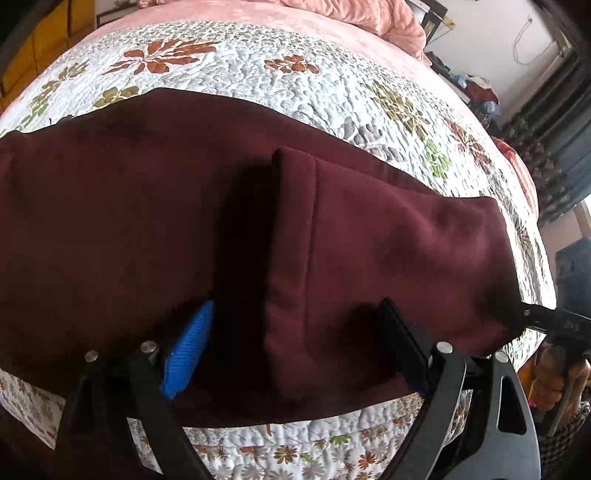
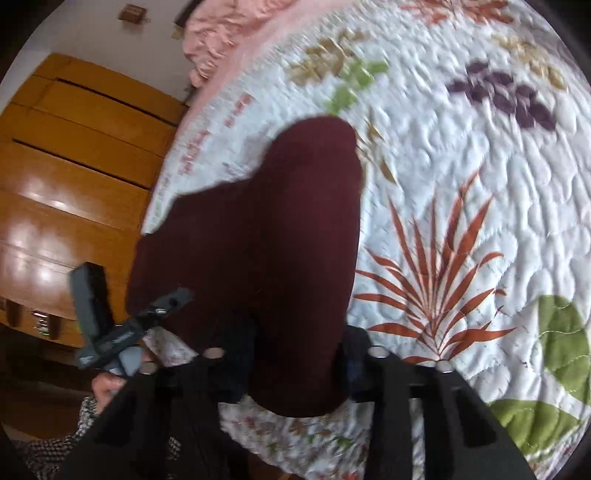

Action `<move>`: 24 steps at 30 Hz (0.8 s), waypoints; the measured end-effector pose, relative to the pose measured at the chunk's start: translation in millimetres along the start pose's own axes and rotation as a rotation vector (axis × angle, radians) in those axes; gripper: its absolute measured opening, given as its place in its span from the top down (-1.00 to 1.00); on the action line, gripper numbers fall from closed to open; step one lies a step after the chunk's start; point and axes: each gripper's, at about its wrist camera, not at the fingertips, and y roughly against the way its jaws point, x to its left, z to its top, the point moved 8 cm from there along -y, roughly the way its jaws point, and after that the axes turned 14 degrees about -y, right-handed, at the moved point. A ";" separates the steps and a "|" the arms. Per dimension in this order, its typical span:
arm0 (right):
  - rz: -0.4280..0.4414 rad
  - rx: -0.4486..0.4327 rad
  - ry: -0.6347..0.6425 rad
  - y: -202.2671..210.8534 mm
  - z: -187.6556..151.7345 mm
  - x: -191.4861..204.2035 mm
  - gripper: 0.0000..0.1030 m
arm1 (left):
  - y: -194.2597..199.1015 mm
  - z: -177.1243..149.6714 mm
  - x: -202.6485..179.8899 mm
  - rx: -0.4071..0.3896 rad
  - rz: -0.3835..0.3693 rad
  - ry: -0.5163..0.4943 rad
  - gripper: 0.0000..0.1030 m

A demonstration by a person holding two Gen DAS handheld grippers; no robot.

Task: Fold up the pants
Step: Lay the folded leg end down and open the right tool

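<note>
Maroon pants (image 1: 147, 206), one pair, on one floral quilt (image 1: 258, 66), left gripper (image 1: 295, 343) fingers wide, right gripper (image 2: 295, 365) fingers pinching them.

One pair of maroon pants (image 1: 184, 221) is lying on one bed, which is wearing one floral quilt (image 1: 295, 85) and one pink blanket (image 1: 332, 14). Two grippers are showing, the left (image 1: 295, 332) and the right (image 2: 291, 354).

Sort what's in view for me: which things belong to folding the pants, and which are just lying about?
Belongs to the job:
- maroon pants, partly folded on the floral quilt
- left gripper, open over the fold
- right gripper, closed on the pants' end

Just lying about:
- pink blanket
- wooden wardrobe
- clutter by the far wall
</note>
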 end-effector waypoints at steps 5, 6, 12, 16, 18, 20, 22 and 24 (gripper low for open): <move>-0.087 -0.033 0.003 10.1 -1.6 -6.1 0.45 | -1.4 -2.2 0.8 -0.002 0.008 -0.008 -0.74; -0.139 -0.018 0.004 1.4 -3.2 -14.3 0.44 | -3.5 -3.0 1.2 -0.001 0.013 -0.019 -0.77; -0.246 -0.090 0.029 12.3 1.5 -7.4 0.10 | 6.6 -2.1 1.7 -0.038 -0.033 -0.003 -0.77; -0.457 -0.259 0.160 42.4 2.6 19.6 0.06 | 32.4 -3.1 15.9 -0.087 -0.038 0.051 -0.77; -0.405 -0.277 0.206 41.8 -3.2 44.7 0.06 | 41.1 -4.8 20.4 -0.102 -0.010 0.035 -0.77; -0.346 -0.240 0.222 29.1 -6.9 56.3 0.06 | 41.8 -8.5 22.5 -0.093 0.012 0.016 -0.77; -0.334 -0.195 0.226 2.8 -14.6 63.3 0.06 | 34.5 -13.0 26.0 -0.066 0.029 0.024 -0.77; -0.361 -0.149 0.216 -20.3 -20.7 55.8 0.06 | 25.7 -15.0 29.9 -0.055 0.013 0.050 -0.80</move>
